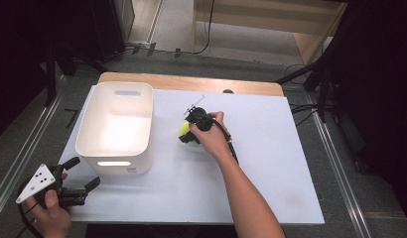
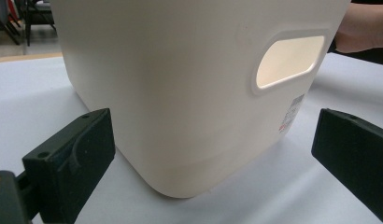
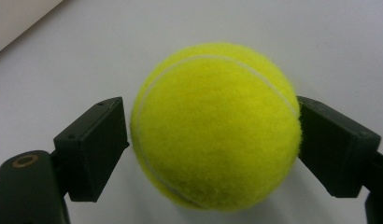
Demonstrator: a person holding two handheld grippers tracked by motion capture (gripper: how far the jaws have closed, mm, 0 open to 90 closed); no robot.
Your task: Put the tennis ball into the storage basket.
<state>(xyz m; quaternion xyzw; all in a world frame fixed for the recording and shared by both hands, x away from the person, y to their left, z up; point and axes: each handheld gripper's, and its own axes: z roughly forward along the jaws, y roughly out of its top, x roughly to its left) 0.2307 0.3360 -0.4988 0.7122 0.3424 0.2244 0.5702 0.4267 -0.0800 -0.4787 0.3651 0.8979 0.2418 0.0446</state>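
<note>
A yellow-green tennis ball (image 1: 183,129) (image 3: 215,126) rests on the white table sheet (image 1: 271,163), right of a white plastic bin (image 1: 123,167). My right gripper (image 1: 185,133) (image 3: 213,144) reaches over it from the right. Its two black jaws press the ball's opposite sides, shut on it. My left gripper (image 1: 85,172) (image 2: 213,154) is held open at the table's near-left corner. It points at the bin's near wall (image 2: 180,93), with the jaws standing wide apart and nothing between them. The bin looks empty inside.
The bin's handle cut-out (image 2: 287,60) and a label face the left gripper. A wooden table edge (image 1: 191,82) shows past the sheet. Dark stands and cables (image 1: 315,79) flank the table on both sides.
</note>
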